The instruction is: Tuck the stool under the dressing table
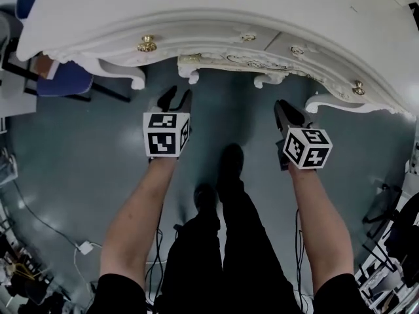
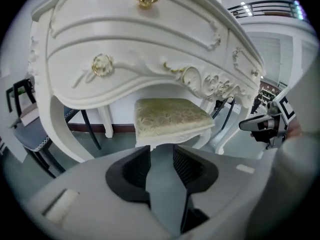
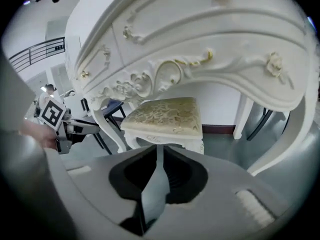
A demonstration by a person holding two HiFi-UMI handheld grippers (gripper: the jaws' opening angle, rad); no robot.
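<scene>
Both gripper views show stool (image 2: pixel 170 115) under dressing table (image 2: pixel 150 39); head view barely

Desk (image 1: pixel 196 12): white, carved scrollwork, gold knobs (image 1: pixel 146 44). Stool (image 2: pixel 170 115): white frame, pale gold floral-brocade seat. Floor (image 1: pixel 85 169): dark grey-green. Left gripper (image 1: pixel 175 100) and right gripper (image 1: pixel 289 113): black jaws, black-and-white square-marker cubes. Chair (image 1: pixel 62 78), 10 o'clock: blue seat.

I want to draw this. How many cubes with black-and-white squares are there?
2. The left cube rides on the left gripper, at the head view's left; the right cube rides on the right gripper, at its right. None looks hidden.
</scene>
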